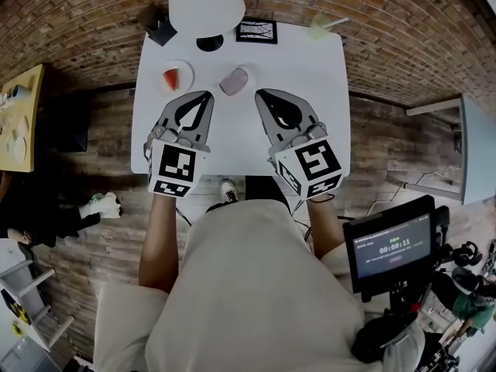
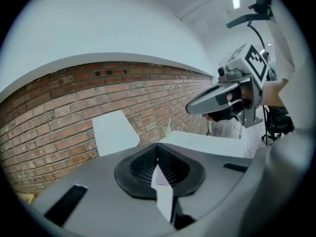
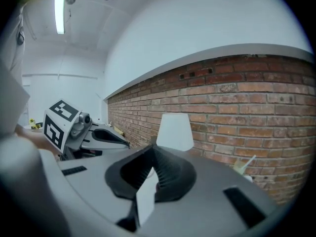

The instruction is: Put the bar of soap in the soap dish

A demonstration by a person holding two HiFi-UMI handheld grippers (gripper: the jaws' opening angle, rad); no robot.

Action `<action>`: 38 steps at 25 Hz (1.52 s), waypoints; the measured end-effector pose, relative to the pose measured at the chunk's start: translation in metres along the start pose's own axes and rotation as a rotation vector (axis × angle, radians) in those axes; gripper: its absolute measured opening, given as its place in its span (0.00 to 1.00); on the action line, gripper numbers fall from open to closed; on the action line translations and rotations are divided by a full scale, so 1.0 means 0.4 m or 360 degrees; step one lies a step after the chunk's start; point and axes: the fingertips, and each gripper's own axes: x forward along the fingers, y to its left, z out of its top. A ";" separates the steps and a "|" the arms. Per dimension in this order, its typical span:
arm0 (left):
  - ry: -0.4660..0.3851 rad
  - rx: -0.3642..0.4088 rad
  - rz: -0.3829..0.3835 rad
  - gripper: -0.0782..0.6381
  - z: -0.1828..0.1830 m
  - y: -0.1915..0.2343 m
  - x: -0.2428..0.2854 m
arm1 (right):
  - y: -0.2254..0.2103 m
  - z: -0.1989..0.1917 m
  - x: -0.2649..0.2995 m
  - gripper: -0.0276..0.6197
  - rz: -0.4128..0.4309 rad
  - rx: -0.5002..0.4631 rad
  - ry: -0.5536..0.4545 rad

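Observation:
A pinkish bar of soap (image 1: 235, 80) lies in a small grey oval soap dish (image 1: 225, 89) at the middle of the white table (image 1: 310, 76). Both grippers hover above the table's near half, apart from the dish. My left gripper (image 1: 207, 94) is just left of the dish, jaws shut and empty. My right gripper (image 1: 261, 94) is just right of it, also shut and empty. In the left gripper view the ribbed pads (image 2: 165, 169) meet with nothing between them. The right gripper view shows the same, its pads (image 3: 165, 169) together.
A white lamp (image 1: 205, 5) stands at the table's far edge, with a dark box (image 1: 160, 25) to its left and a framed picture (image 1: 256, 31) to its right. A white plate with a red wedge (image 1: 172, 77) lies left of the dish. A cup with a straw (image 1: 319, 26) stands at the far right corner.

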 end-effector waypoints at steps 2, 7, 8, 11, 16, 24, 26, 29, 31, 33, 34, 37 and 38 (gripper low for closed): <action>-0.0030 0.0002 0.0017 0.12 0.018 -0.001 -0.028 | 0.017 0.016 -0.011 0.05 -0.0001 -0.0023 -0.0014; -0.0134 0.0005 0.0091 0.12 0.065 0.015 -0.087 | 0.052 0.070 -0.023 0.05 0.0011 -0.0098 -0.0077; -0.0152 0.0002 0.0106 0.12 0.075 0.017 -0.101 | 0.061 0.081 -0.027 0.05 0.0016 -0.0111 -0.0090; -0.0207 0.0009 0.0146 0.12 0.110 0.021 -0.142 | 0.086 0.123 -0.047 0.05 0.0025 -0.0138 -0.0138; -0.0306 0.0019 0.0214 0.12 0.162 0.037 -0.211 | 0.128 0.186 -0.072 0.05 0.0045 -0.0167 -0.0211; -0.0393 0.0022 0.0277 0.12 0.193 0.038 -0.288 | 0.179 0.232 -0.096 0.05 0.0050 -0.0204 -0.0286; -0.0403 0.0029 0.0284 0.12 0.200 0.040 -0.298 | 0.184 0.243 -0.100 0.05 0.0035 -0.0212 -0.0312; -0.0403 0.0026 0.0289 0.12 0.196 0.040 -0.304 | 0.189 0.246 -0.102 0.05 0.0026 -0.0215 -0.0322; -0.0403 0.0026 0.0292 0.12 0.193 0.043 -0.308 | 0.191 0.245 -0.101 0.05 0.0026 -0.0218 -0.0317; -0.0406 0.0028 0.0297 0.12 0.194 0.045 -0.311 | 0.193 0.246 -0.101 0.05 0.0026 -0.0221 -0.0314; -0.0408 0.0029 0.0298 0.12 0.195 0.046 -0.313 | 0.194 0.246 -0.101 0.05 0.0026 -0.0224 -0.0312; -0.0412 0.0028 0.0302 0.12 0.196 0.048 -0.316 | 0.197 0.248 -0.099 0.05 0.0029 -0.0231 -0.0309; -0.0410 0.0028 0.0304 0.12 0.196 0.048 -0.318 | 0.198 0.248 -0.099 0.05 0.0029 -0.0231 -0.0306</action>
